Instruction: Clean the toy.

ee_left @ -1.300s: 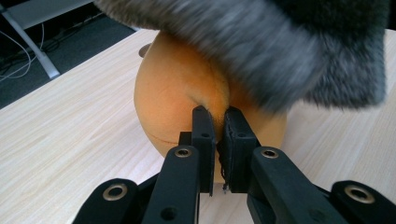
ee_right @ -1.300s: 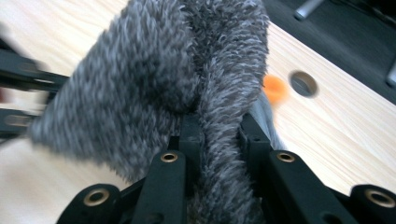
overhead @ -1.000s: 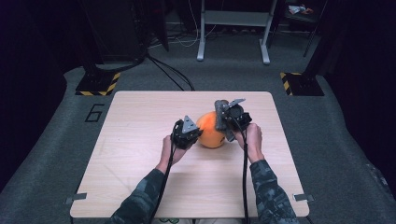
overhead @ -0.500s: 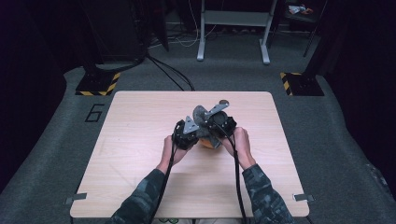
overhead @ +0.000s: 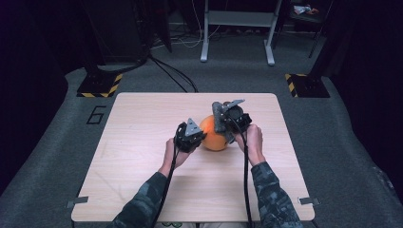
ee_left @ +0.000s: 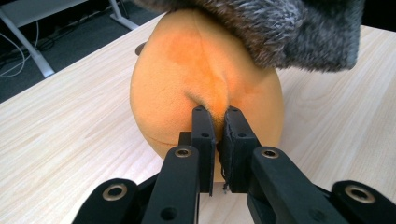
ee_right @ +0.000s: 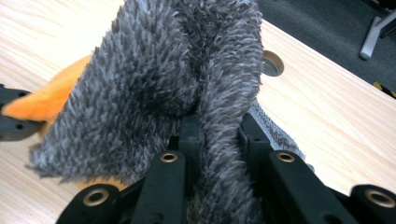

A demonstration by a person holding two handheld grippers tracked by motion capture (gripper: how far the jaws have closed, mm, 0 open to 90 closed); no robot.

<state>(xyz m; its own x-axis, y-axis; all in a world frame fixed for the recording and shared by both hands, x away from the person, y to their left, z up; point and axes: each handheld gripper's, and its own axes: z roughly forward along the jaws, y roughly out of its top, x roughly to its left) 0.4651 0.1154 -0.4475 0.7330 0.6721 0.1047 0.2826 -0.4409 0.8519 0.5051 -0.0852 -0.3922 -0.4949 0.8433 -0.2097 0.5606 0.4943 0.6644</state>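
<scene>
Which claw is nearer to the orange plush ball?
Left. The left claw is shut on a pinch of the orange plush ball. The right claw grips the grey fuzzy cloth above it.

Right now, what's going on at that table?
A person is working a round orange plush on the wooden table with two hand-held grippers. The left gripper has its fingers pinched shut on a fold of the plush's orange fabric. The right gripper is clamped on a shaggy grey cloth, which hangs over the top of the plush. In the high view the plush sits near the table's middle, between the two hands.
</scene>
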